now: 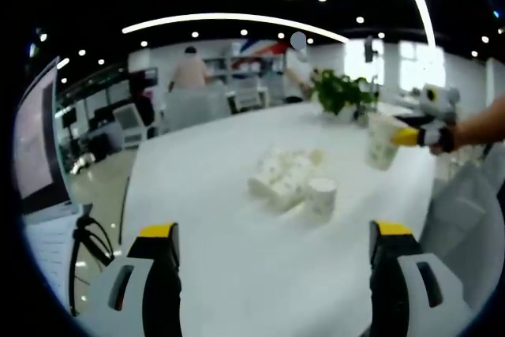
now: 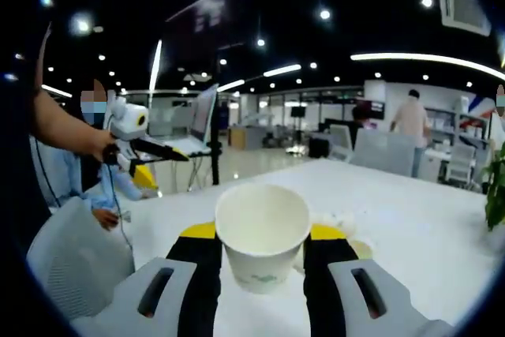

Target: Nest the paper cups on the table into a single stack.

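Here the right gripper (image 2: 261,254) has its fingers closed on an upright paper cup (image 2: 261,234); the left gripper (image 1: 273,262) is spread wide and empty, cups (image 1: 293,181) clustered at its twelve o'clock on the white surface (image 1: 237,274).

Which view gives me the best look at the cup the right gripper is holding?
The right gripper view: the held cup sits large and upright between the right gripper jaws, open mouth visible. The left gripper view shows the same cup small, blurred and far off, raised above the table.
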The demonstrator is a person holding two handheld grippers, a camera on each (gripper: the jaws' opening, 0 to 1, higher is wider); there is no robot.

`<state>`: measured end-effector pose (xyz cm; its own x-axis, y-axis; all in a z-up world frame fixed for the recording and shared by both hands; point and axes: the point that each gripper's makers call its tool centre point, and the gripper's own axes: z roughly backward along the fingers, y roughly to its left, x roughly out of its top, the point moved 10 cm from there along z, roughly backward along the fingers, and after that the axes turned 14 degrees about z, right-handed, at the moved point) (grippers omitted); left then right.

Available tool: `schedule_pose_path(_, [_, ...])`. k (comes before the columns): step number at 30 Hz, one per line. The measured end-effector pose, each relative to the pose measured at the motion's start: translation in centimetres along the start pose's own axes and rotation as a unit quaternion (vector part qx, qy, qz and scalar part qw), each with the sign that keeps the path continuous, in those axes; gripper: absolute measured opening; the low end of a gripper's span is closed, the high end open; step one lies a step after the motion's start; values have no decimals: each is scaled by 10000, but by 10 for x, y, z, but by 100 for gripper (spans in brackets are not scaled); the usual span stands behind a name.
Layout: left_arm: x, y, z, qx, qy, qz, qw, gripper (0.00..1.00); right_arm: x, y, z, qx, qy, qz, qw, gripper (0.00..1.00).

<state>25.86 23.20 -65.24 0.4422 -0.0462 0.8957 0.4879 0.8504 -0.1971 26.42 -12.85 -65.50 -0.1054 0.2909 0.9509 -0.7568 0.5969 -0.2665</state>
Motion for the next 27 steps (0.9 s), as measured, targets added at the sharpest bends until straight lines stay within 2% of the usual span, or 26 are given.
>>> schedule_pose_path(6, [-1,-3,-1,-20,21,-60,10000,99,11,6,7,29,-279,56,9996,37])
schedule_pose_path(14, [-3,-4,1,3,38,-59,10000,99,13,10,8,127,-402,123,9990,37])
schedule_pose_path(20, [-5,-3,2,39,21,-3,10000,99,0,13,7,133,-372,121,9991,36])
schedule_pose_path(27, [-9,-4,0,56,73,20,10000,99,-25,24,1,243,-255,198,9992,36])
